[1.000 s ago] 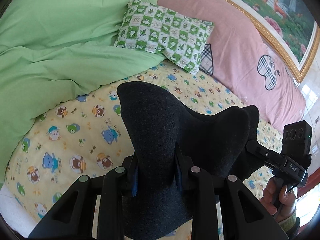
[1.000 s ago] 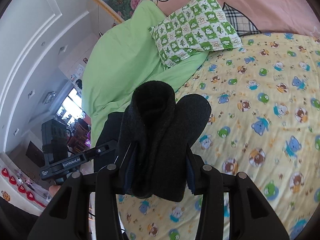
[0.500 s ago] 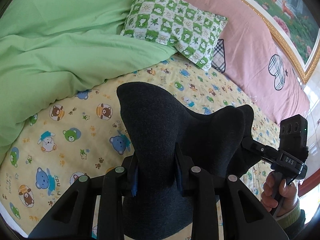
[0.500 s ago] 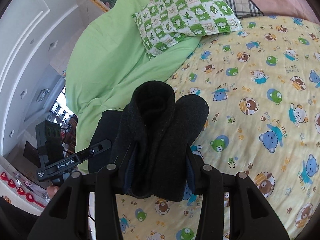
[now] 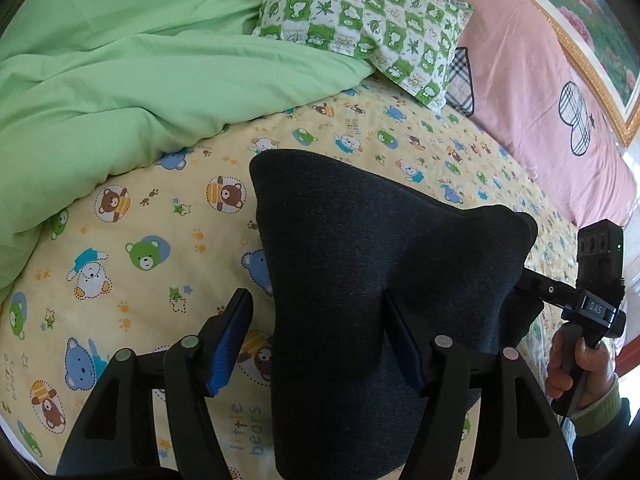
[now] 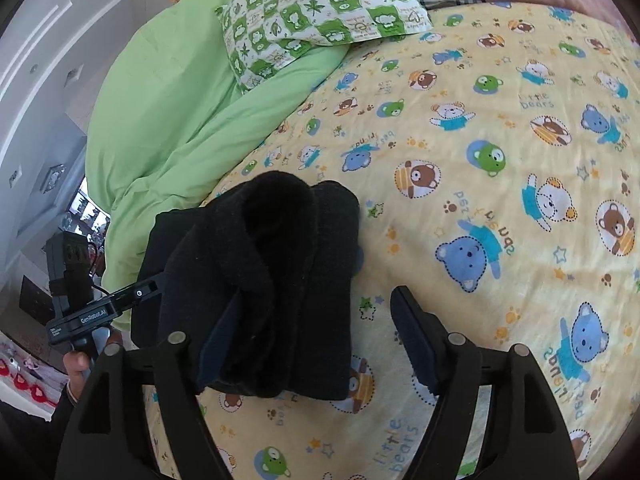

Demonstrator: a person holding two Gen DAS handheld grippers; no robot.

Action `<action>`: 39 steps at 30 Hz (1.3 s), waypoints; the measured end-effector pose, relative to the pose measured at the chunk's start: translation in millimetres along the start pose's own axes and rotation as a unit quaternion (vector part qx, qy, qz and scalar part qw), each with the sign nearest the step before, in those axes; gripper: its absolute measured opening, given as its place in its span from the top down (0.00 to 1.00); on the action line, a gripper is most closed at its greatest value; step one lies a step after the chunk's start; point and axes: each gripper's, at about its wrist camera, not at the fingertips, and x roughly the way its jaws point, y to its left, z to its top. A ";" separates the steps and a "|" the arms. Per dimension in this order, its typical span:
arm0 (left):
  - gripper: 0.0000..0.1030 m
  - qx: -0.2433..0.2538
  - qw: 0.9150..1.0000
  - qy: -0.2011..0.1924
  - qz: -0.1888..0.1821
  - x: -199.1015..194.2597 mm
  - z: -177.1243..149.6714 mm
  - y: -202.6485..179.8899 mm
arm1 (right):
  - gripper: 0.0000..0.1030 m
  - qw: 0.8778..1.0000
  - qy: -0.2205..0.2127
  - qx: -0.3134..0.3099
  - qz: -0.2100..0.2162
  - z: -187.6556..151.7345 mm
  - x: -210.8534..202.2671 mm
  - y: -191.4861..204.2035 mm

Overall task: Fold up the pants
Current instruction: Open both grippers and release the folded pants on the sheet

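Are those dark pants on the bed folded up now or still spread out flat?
Folded. The dark knit pants sit as a thick, layered bundle on the yellow bear-print bedsheet, doubled edges stacked, no legs spread out.

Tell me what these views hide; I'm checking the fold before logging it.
- Pants, left wrist view: lower end cut off by the frame edge.
- Pants, right wrist view: left side behind the left gripper.
- Bed sheet: the fabric hides whether the pants rest on it.
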 end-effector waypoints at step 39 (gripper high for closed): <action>0.22 0.061 0.994 -0.028 0.090 -88.9 -55.4 -31.3 | 0.14 0.989 -0.013 -0.145 -0.034 -48.0 -52.2 93.9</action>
